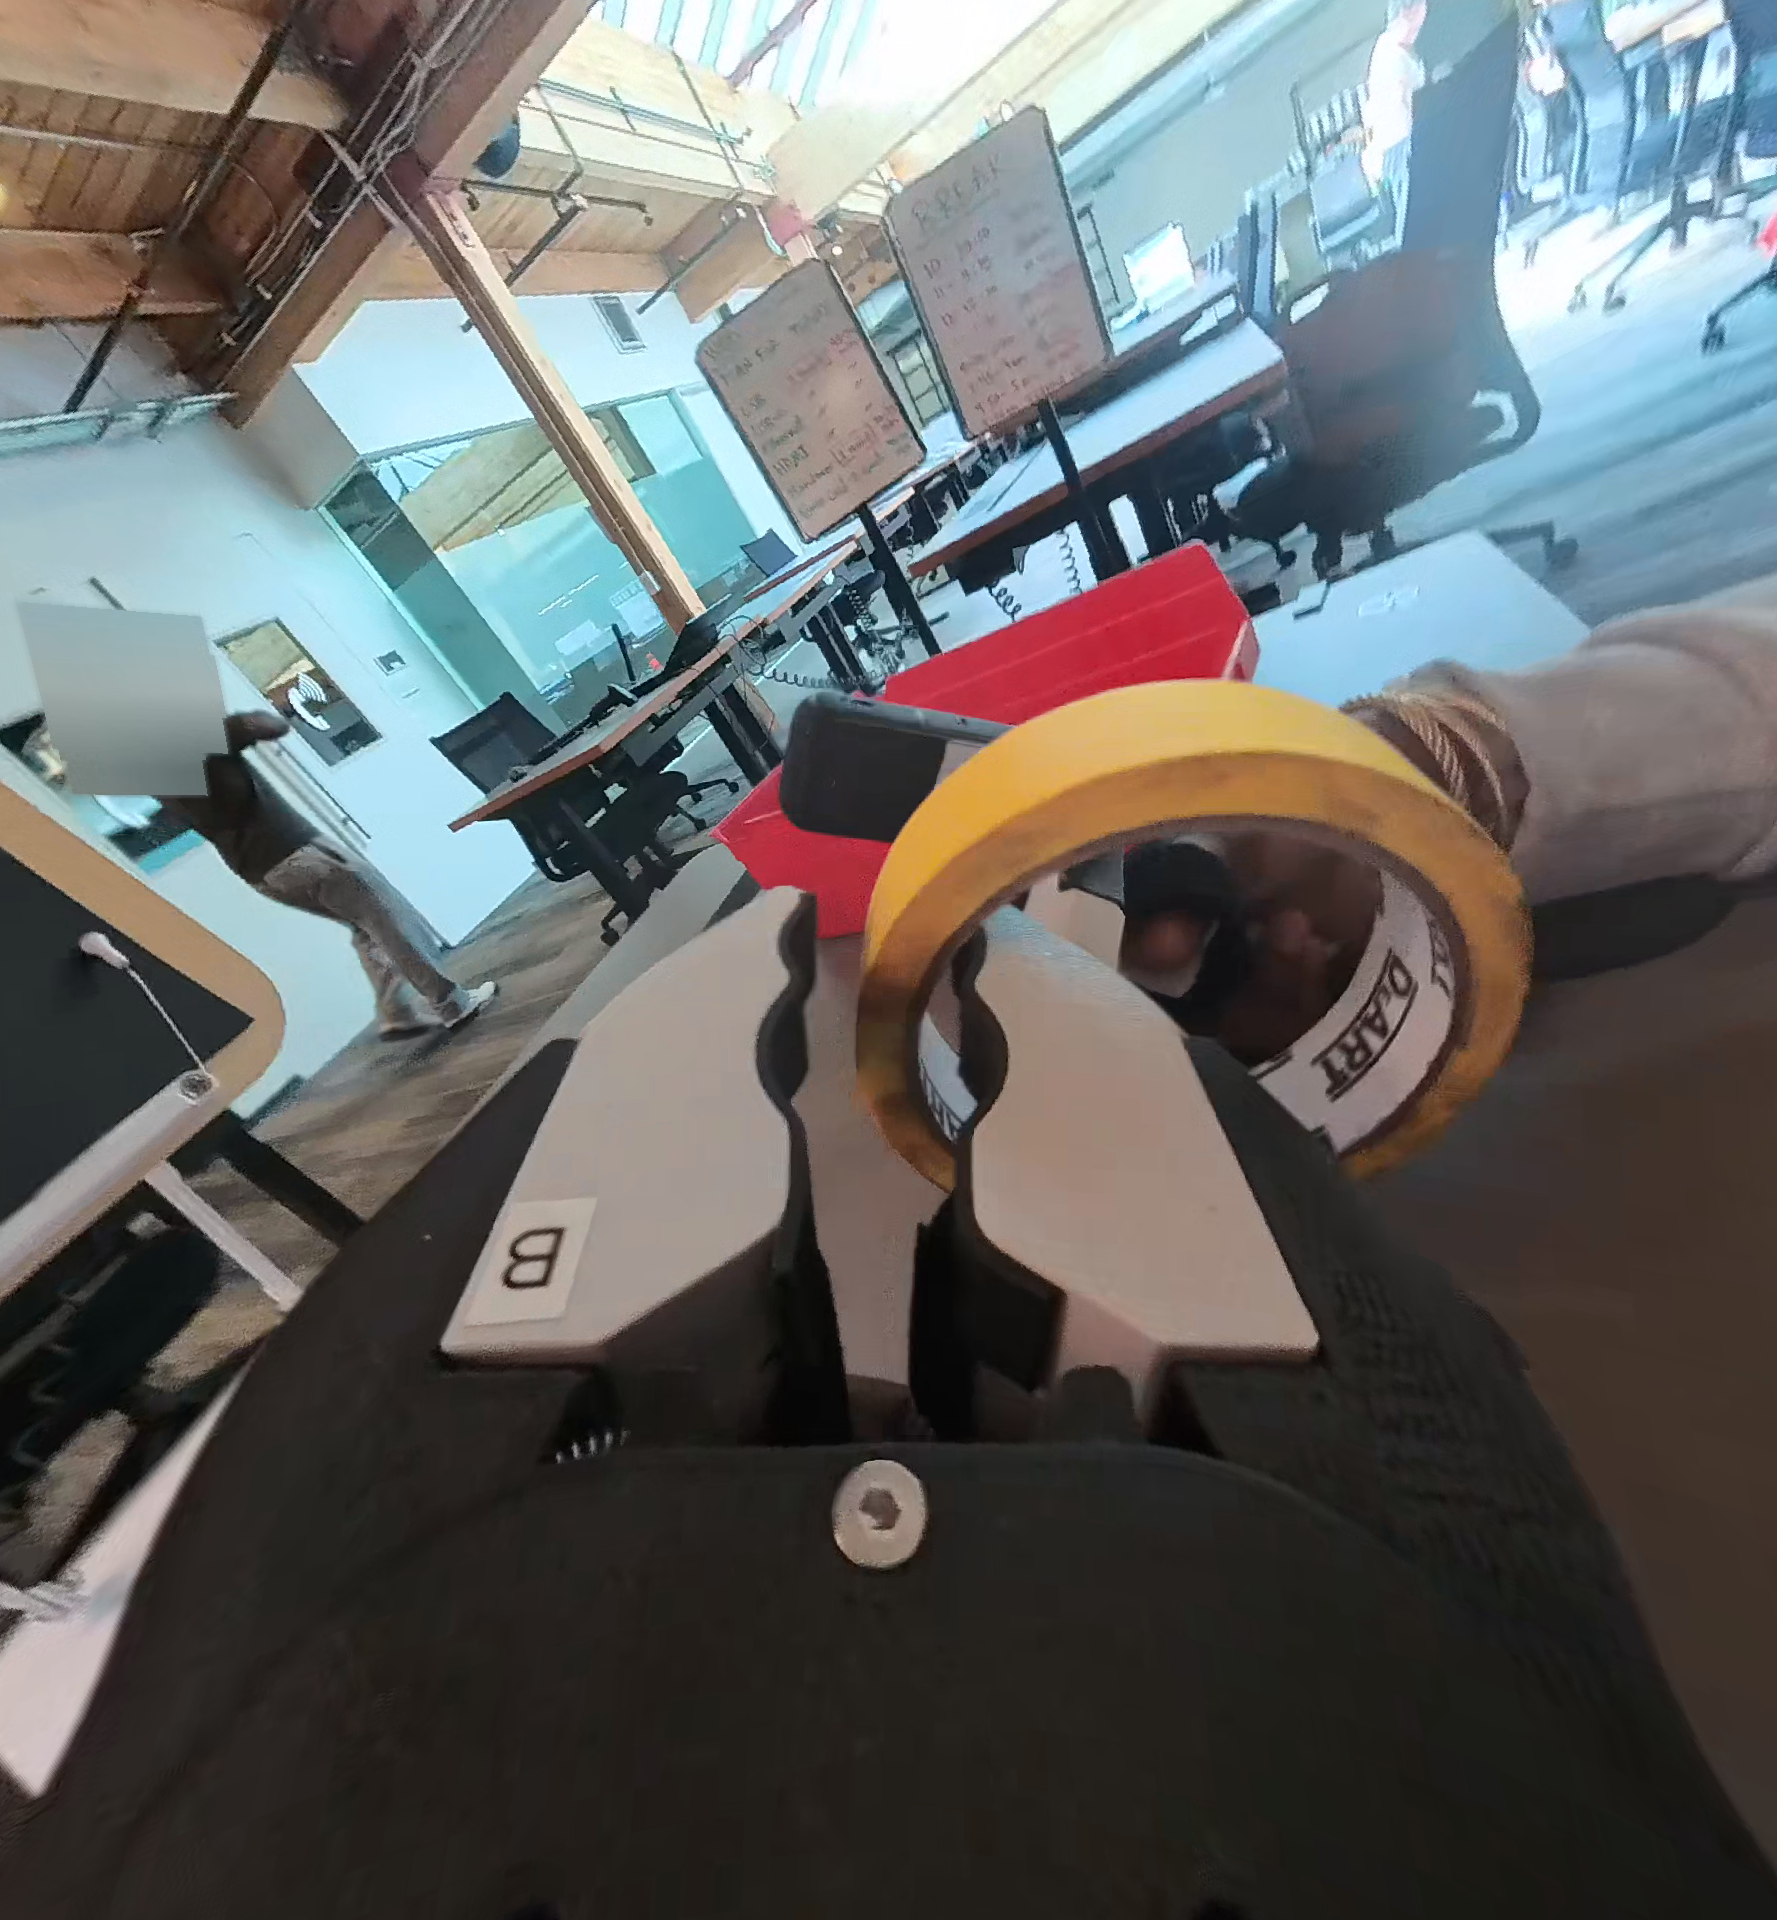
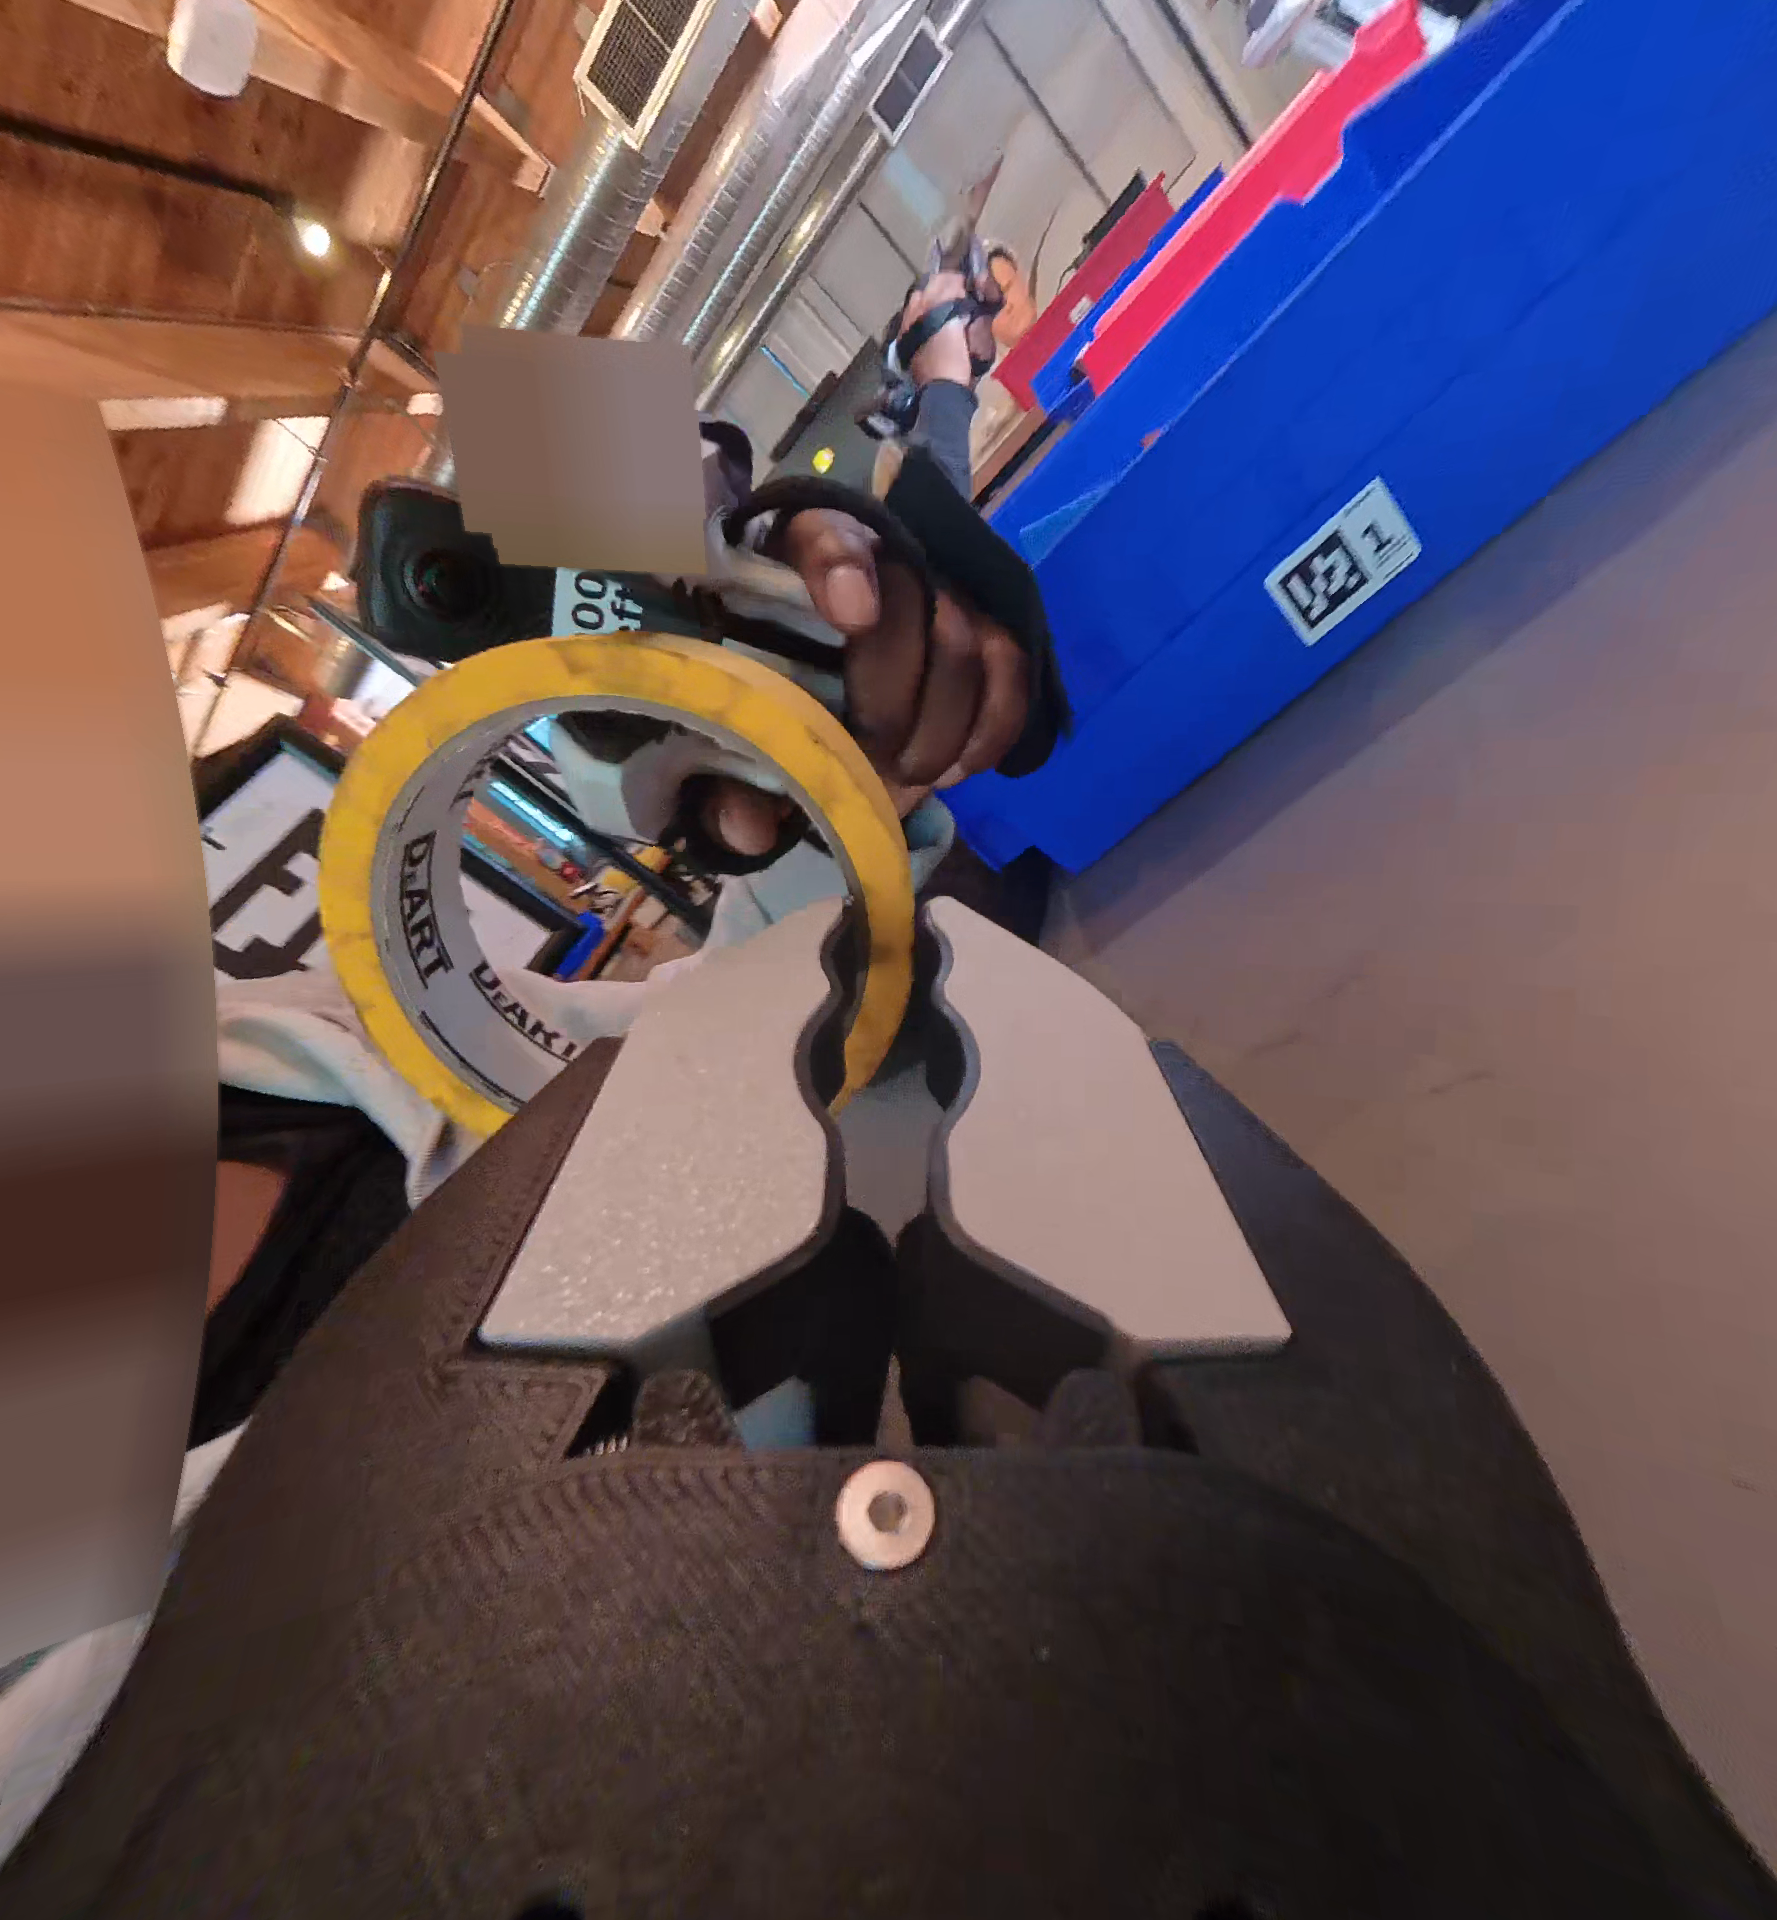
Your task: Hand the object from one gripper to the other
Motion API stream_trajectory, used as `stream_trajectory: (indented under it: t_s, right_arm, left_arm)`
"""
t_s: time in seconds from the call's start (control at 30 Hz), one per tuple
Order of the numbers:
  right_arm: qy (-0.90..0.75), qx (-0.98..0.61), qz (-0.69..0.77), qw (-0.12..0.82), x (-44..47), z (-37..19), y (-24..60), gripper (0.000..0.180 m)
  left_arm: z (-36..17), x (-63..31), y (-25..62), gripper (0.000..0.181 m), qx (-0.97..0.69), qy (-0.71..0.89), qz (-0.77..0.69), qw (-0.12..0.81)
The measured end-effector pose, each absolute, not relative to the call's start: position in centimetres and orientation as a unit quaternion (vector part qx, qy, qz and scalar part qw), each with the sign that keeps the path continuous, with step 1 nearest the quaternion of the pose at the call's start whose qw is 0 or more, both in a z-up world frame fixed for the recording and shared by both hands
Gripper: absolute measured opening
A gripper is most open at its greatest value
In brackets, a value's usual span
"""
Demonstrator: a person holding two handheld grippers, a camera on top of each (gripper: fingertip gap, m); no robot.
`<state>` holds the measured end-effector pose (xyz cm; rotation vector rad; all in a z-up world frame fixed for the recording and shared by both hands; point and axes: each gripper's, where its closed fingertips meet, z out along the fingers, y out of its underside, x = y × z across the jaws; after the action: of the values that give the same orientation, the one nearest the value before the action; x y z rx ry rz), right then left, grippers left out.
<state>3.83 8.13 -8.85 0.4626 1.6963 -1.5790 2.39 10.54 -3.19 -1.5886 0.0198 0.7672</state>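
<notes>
The yellow tape roll (image 1: 1190, 920) hangs in the air between the two tools, well clear of the grey table (image 2: 1486, 935), and both tools have part of its band between their grey fingers, so this looks like the middle of the handover itself. In the left wrist view the left gripper (image 1: 884, 997) has the near-left stretch of the band running down into the narrow slot between its fingers; the slot stays wider than the band towards the tips, so I cannot tell whether it is pinching or only cradling the roll. In the right wrist view the right gripper (image 2: 884, 977) straddles the right side of the same roll (image 2: 614, 862) — one finger pokes through the hole, the other sits outside, and the band lies against the inner finger with a sliver of gap on the outer side, so here too a firm pinch cannot be confirmed. The roll stands roughly on edge, its printed white core facing each camera in turn. Behind it, far right in the left view, is a red bin (image 1: 1019, 686); a blue bin (image 2: 1383, 468) lines the far right of the right view. As I judge it, the next move calls for one tool to clamp down hard on the band before the other eases its fingers apart and draws back along the roll's plane — release too early and the ring will swing or drop
</notes>
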Motion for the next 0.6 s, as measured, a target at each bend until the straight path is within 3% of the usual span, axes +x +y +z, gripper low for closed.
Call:
stream_trajectory:
  t_s: [0.1,0.23,0.5,0.6]
  right_arm:
    - [0.670,0.163,-0.650,0.320,3.1,-8.1,8.5,0.010]
    - [0.655,0.129,-0.709,0.229,2.1,-6.0,9.3,0.010]
    - [0.601,-0.012,-0.799,-0.017,2.7,-1.4,11.8,0.010]
    - [0.594,-0.063,-0.797,-0.089,3.5,-0.8,12.0,0.010]
  left_arm:
    - [-2.5,2.4,10.2,0.046,-0.680,-0.024,0.297,0.670]
    - [-2.9,2.1,10.1,0.059,-0.679,-0.101,0.173,0.707]
    - [-5.6,4.9,12.7,0.066,-0.665,-0.230,-0.238,0.669]
    - [-6.6,6.3,13.3,0.062,-0.666,-0.242,-0.319,0.629]
